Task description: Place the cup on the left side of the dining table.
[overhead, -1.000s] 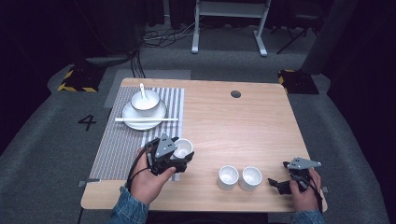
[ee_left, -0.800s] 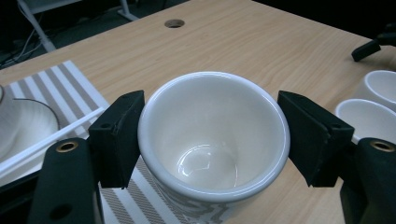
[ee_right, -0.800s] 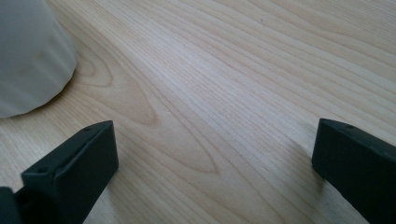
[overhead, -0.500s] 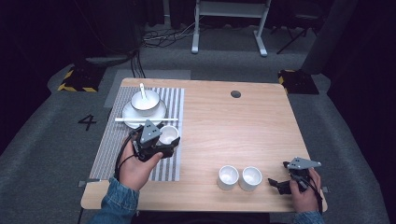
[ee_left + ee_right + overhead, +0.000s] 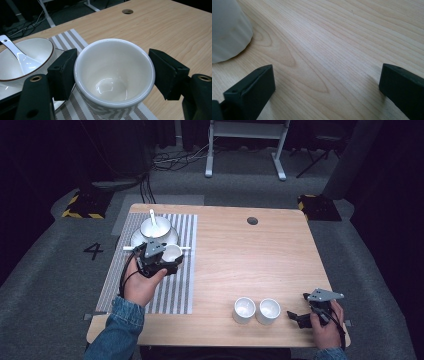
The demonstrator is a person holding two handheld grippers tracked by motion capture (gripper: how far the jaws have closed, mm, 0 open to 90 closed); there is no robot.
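The bench point(image 5: 250, 260) is a pale wood-grain top with a round cable hole point(image 5: 252, 221) near its far edge. A grey-and-white striped mat point(image 5: 170, 290) covers its left part, woven and matte.

At the far end of the mat sits a white plate point(image 5: 137, 239) carrying a glossy bowl point(image 5: 37, 50) with a thin brown rim. A white ceramic spoon point(image 5: 17, 56) leans inside it.

Your left gripper point(image 5: 167, 262) hangs over the mat just on the near side of that plate. Its jaws are closed on a small white cup point(image 5: 113, 75), one pad pressing each side of the wall. The cup is upright, empty, glazed smooth, and flares slightly to its rim. The plate and bowl lie just beyond and to the left of the cup, so any set-down turns on that narrow gap between cup wall and plate edge.

Two more white cups point(image 5: 256, 310) stand side by side, touching or nearly so, near the bench's near edge. They are closer to your right hand.

Your right gripper point(image 5: 300, 316) rests low at the near right corner. Its jaws are spread wide and hold nothing, with bare wood between them.
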